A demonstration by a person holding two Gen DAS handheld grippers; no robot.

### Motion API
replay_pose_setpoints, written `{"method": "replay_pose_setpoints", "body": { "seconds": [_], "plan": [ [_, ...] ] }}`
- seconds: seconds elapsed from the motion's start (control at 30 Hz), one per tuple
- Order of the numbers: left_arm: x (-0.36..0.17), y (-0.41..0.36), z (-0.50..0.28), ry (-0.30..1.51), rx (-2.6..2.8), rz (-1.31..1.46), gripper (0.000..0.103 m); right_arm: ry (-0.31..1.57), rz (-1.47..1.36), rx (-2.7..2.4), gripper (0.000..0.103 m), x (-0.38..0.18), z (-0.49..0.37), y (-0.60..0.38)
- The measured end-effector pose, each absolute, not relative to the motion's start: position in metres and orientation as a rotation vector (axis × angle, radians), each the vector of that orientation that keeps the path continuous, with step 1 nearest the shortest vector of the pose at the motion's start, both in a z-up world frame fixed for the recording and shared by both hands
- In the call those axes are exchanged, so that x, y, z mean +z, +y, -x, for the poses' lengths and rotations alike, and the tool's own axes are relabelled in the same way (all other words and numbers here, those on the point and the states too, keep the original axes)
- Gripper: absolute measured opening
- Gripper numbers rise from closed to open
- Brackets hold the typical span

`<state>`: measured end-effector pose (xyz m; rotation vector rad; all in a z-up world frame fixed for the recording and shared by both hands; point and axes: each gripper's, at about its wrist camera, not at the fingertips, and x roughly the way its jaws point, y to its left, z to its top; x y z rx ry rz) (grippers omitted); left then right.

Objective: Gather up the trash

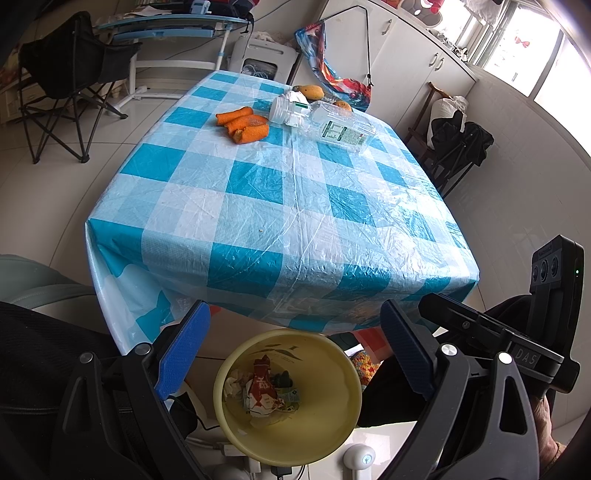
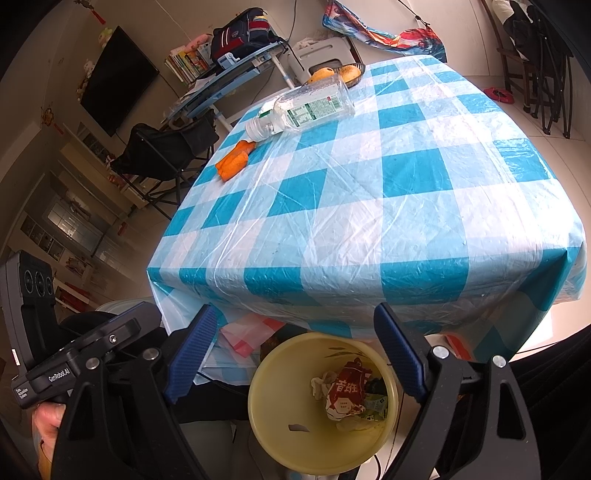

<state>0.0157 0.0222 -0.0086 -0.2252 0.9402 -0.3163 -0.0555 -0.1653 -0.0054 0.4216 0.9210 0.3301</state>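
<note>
Carrots (image 1: 243, 123) lay at about 11 o'clock on the counter (image 1: 280, 206), which wore a blue-and-white checked cover, and just to their right two clear plastic bottles (image 1: 343, 129) lay on their sides with a few fruits (image 1: 308, 90) behind them. Around the counter stood a black folding chair (image 1: 74, 81) at 10 o'clock, a blue desk (image 1: 173, 26) at 12 and white cabinets (image 1: 413, 48) at 1 o'clock.

Below the near counter edge, at 6 o'clock, sat a yellow bin (image 1: 332, 417) on the floor, with a crumpled red-and-white wrapper (image 1: 264, 391) and other scraps inside. Nothing lay between the bin and either gripper.

The left gripper (image 1: 295, 354) hung over the bin with its blue pads (image 1: 181, 354) wide apart and nothing between them. The right gripper (image 2: 295, 354) was likewise spread wide and empty, the bin (image 2: 280, 424) straight below its gap. The bottles rested well apart from both, far across the counter at 12 o'clock.
</note>
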Motion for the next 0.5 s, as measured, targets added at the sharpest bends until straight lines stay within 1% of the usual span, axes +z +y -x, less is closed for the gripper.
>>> {"method": "replay_pose_setpoints", "body": {
  "seconds": [0.5],
  "plan": [
    [-0.0105,0.0221,-0.0143,0.938,-0.309,0.236,0.090,0.922,-0.421,0.330,0.084,-0.0051,0.0550,-0.1637]
  ]
}}
